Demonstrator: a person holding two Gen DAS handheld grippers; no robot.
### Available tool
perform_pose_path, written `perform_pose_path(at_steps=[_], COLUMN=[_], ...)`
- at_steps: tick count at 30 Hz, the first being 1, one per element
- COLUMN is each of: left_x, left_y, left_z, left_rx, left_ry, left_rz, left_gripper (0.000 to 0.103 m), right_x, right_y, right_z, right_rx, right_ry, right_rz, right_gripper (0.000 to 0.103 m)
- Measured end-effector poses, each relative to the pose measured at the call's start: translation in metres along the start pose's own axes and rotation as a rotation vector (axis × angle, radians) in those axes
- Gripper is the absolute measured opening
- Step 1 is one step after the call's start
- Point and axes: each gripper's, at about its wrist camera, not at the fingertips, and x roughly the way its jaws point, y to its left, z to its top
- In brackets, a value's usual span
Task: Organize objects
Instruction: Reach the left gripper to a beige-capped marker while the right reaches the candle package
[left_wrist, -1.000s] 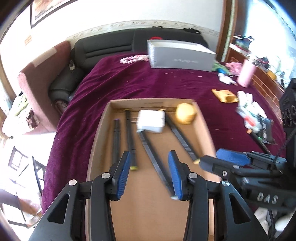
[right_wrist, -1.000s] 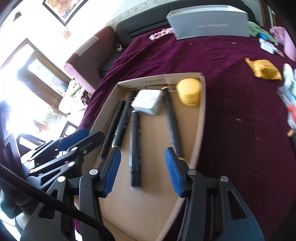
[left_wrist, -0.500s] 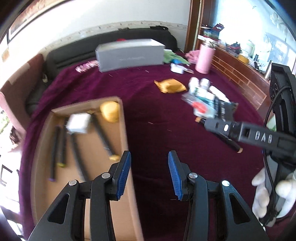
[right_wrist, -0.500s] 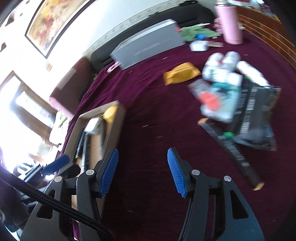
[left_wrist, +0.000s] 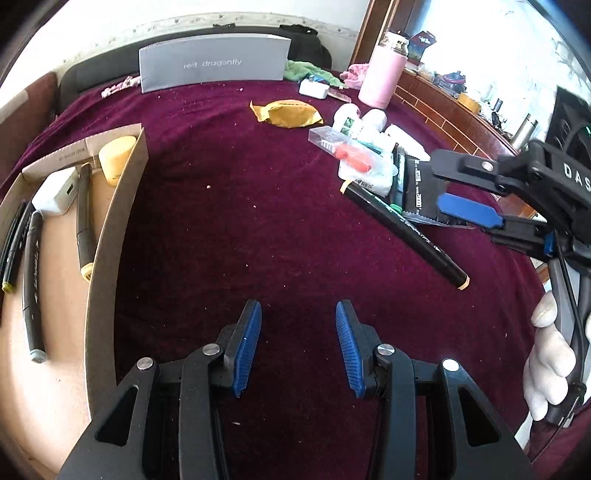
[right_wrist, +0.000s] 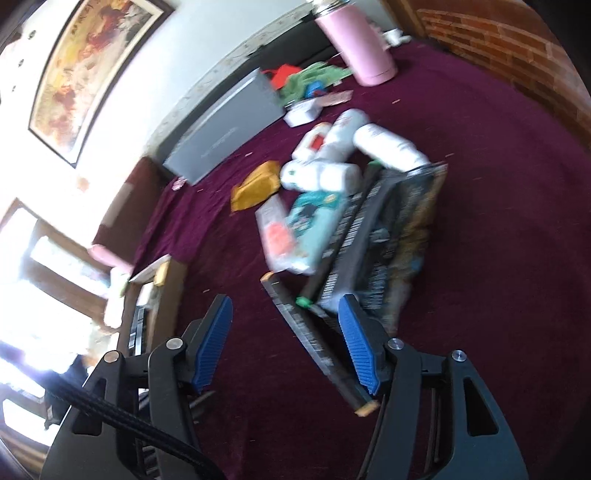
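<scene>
Inspector: Starting with the left wrist view, what writing can be read?

Onlooker: The grey box (left_wrist: 214, 63) at the far edge of the maroon cloth (left_wrist: 236, 229) reads "red dragonfly". The body of the right gripper (left_wrist: 471, 212) shows the letters "DAS" before the frame cuts it off. The black marker (left_wrist: 404, 230) lying loose on the cloth carries white lettering too small to make out. The black packet (left_wrist: 419, 186) beside it bears a white printed strip, also unreadable.

Inspector: State of the left gripper (left_wrist: 298, 345)?

Onlooker: Jaws parted, nothing between them, only bare cloth beneath.

Inspector: Where do the task items lie?

Onlooker: Several markers (left_wrist: 83, 221), a white charger (left_wrist: 55, 190) and a yellow tub (left_wrist: 116, 158) lie inside the cardboard tray (left_wrist: 99, 258) at left. The remaining clutter, including white bottles (left_wrist: 360, 120) and a yellow pouch (left_wrist: 286, 112), sits well apart at right, near a pink flask (left_wrist: 382, 72).

Inspector: And the right wrist view?

Onlooker: Blurred; no print is legible. The right gripper (right_wrist: 286, 341) has its jaws opening. The loose marker (right_wrist: 314, 338) lies on the cloth between them, untouched by the pads. A person's hand (left_wrist: 550, 365) holds that gripper's handle.
</scene>
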Motion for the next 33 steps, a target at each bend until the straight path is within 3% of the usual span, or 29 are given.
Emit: perform_pose_path(at_steps=[4,8,9,19,23,28,33], left_x=[-0.001,-0.003,-0.005,-0.005,-0.004,-0.004,-0.005], left_y=[0.000,0.015,0.017,0.023,0.025,0.025,0.027], left_z=[-0.006,-0.007,-0.007,-0.007,-0.006,-0.007,-0.008], left_rx=[0.005,-0.063,-0.072,-0.104,-0.111,-0.112,-0.117], left_ry=[-0.036,-0.052,-0.055,-0.064,-0.065,-0.066,-0.068], left_rz=[-0.025,-0.101,-0.111,-0.151,-0.162,-0.162,-0.167], left_gripper=[0.042,0.042,0.042,0.043,0.043,0.043,0.043], right_x=[0.018,0.033,0.037,0.051,0.059,0.028,-0.005], right_y=[0.014,0.015,0.011,0.019,0.023,0.017,0.006], right_z=[0.000,-0.005,-0.008,-0.028,-0.036,-0.022,0.011], right_rx=[-0.063,-0.065,-0.045,0.023,0.078,0.047,0.023], right_ry=[0.052,0.081,0.094,0.212,0.289,0.165,0.015], right_rz=[0.007,-0.118,-0.117,0.077,0.259,0.196,0.040], right_gripper=[0.060,0.060,0.060,0.069,0.069,0.069,0.069])
